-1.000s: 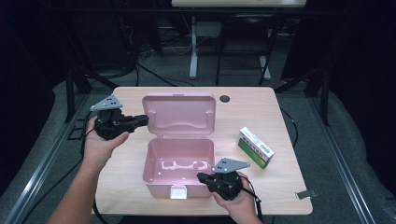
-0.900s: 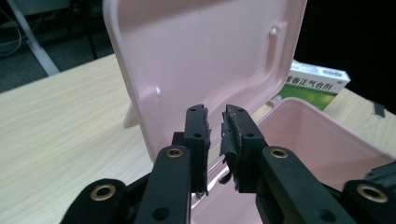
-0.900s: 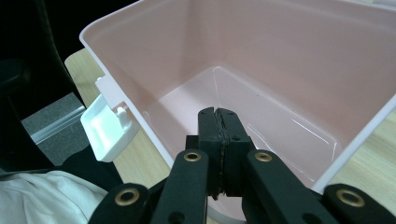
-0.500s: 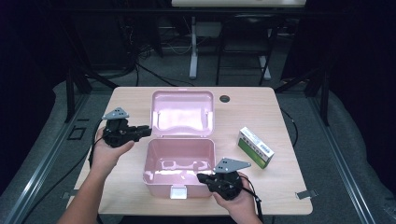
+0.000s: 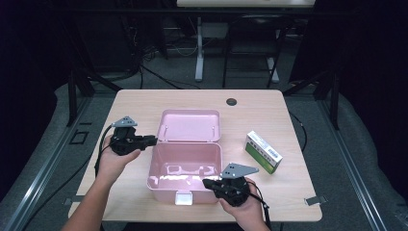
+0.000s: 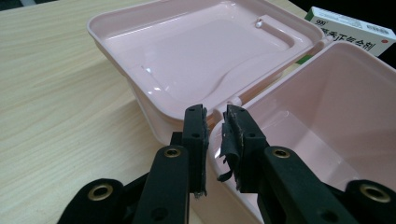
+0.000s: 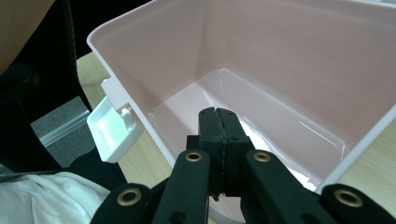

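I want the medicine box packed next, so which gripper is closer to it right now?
Right. The right gripper sits at the pink case's front rim, just ahead of the medicine box. The left gripper is at the case's far left corner, across from it.

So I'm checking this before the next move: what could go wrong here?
The right hand-held gripper, shut on the pink box's front wall, could tip or drag the light box. The left hand-held gripper, its jaws just narrowed, straddles the rim beside the open lid and could knock it.

Left tongs (image 6: pixel 215 122), jaws slightly parted, straddle the pink box's rim (image 6: pixel 219 135).
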Available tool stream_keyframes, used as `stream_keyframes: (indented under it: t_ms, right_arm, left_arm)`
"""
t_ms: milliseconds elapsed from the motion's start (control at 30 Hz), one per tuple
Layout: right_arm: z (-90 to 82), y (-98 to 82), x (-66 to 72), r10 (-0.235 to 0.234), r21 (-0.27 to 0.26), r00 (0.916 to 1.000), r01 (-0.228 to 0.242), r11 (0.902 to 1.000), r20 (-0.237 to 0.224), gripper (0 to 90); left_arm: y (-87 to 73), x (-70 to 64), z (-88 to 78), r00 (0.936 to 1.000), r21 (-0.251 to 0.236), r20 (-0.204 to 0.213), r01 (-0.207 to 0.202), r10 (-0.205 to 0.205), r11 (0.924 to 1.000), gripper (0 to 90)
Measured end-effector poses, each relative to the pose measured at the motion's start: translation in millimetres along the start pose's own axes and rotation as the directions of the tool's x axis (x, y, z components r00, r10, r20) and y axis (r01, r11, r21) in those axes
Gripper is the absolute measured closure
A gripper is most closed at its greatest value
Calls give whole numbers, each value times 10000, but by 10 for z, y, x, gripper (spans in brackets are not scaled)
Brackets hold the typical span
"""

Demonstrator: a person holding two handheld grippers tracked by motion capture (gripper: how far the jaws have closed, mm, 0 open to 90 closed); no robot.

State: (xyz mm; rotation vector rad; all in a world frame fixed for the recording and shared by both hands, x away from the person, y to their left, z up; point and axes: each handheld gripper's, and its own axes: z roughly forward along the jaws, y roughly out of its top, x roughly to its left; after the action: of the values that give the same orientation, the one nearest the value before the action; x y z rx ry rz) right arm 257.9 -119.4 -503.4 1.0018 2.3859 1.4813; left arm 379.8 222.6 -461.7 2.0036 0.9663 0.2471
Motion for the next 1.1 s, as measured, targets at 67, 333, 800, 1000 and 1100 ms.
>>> stream_keyframes:
  t_ms: [67, 333, 800, 1000, 1100]
  right_arm:
    - [-1, 0, -3, -4, 3, 10000, 4, 10000, -25, 900]
    - [-1, 2, -1, -13, 7, 10000, 13, 10000, 17, 900]
    - [-7, 3, -2, -118, 42, 9999, 117, 9999, 55, 899]
    - [-14, 5, -3, -200, 84, 9998, 200, 9998, 97, 898]
    - [-15, 5, -1, -218, 91, 9997, 217, 9997, 113, 898]
  left_arm:
    - [-17, 11, 9, 10000, -17, 18, 64, -64, 10000, 781]
    - [-71, 29, 79, 9996, 241, 181, 194, -198, 9995, 786]
    - [-97, 11, 105, 9994, 251, 321, 114, -122, 9996, 835]
    - [-110, 2, 99, 9995, 181, 289, 110, -116, 9998, 837]
    - [-116, 1, 100, 9995, 139, 285, 164, -168, 9998, 837]
